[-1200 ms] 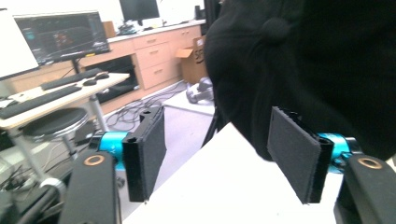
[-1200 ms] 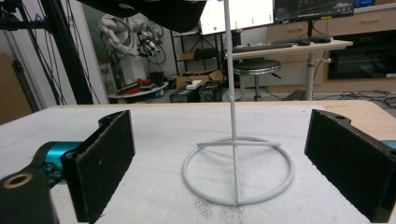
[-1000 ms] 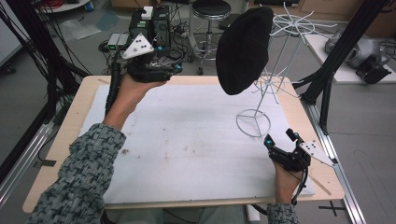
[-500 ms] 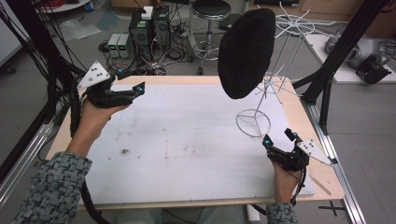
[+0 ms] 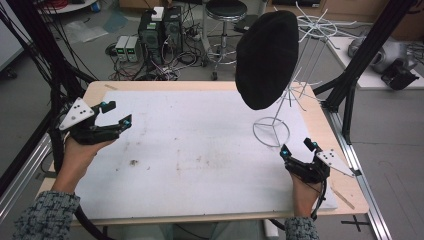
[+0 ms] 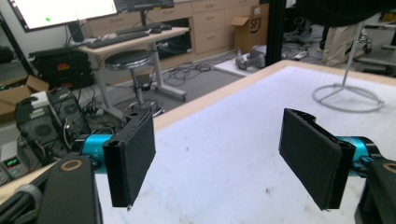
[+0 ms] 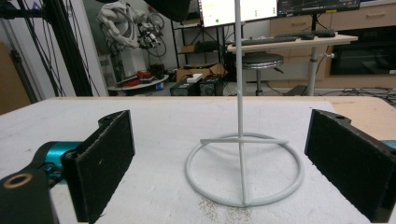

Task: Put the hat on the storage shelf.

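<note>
I see my right gripper (image 5: 298,148) nearer, jaws wide and empty, the stand (image 7: 243,172) upright just ahead between them with the hat (image 5: 266,57) atop, while my left gripper (image 5: 114,112), jaws having just opened, sits well apart.

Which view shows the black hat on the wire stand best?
The high view: the whole black hat hangs atop the wire stand. The left gripper view catches just its lower edge, and the right gripper view a dark sliver at the top.
</note>
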The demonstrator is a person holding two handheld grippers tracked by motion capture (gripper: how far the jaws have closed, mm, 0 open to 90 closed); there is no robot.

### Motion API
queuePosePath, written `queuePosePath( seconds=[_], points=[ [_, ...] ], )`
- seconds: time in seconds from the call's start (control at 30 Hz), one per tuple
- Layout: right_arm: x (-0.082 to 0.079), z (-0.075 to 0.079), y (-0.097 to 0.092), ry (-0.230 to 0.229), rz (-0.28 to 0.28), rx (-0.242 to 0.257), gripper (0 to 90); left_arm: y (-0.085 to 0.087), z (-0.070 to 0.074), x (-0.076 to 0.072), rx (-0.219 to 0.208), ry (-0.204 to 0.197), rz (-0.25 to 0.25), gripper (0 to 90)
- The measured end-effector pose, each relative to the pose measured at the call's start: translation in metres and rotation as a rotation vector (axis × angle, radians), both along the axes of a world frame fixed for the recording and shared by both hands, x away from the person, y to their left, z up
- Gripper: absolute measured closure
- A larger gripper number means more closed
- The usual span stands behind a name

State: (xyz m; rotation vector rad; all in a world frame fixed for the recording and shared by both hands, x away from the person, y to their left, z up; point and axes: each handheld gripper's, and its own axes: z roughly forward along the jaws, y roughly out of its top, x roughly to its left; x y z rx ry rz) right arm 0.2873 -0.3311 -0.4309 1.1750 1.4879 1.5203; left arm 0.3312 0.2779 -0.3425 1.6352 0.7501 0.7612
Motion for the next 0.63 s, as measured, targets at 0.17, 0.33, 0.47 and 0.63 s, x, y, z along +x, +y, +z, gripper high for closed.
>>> queuePosePath(
  seconds=[0.17, 0.33, 0.47, 0.63],
  points=[
    [0.0, 0.0, 0.001, 0.005, 0.003, -0.007, 7.4, 0.01, -0.019, -0.009, -0.009, 0.015, 0.027, 26.8],
    [0.001, -0.001, 0.002, 0.01, 0.007, -0.015, 7.4, 0.018, -0.031, -0.015, -0.032, 0.03, 0.046, 26.5],
    [0.001, -0.001, 0.002, 0.008, 0.006, -0.015, 7.5, 0.022, -0.034, -0.016, -0.052, 0.026, 0.062, 25.6],
    [0.0, 0.0, 0.003, 0.009, 0.005, -0.013, 7.5, 0.023, -0.039, -0.016, -0.047, 0.032, 0.069, 25.6]
  ],
)
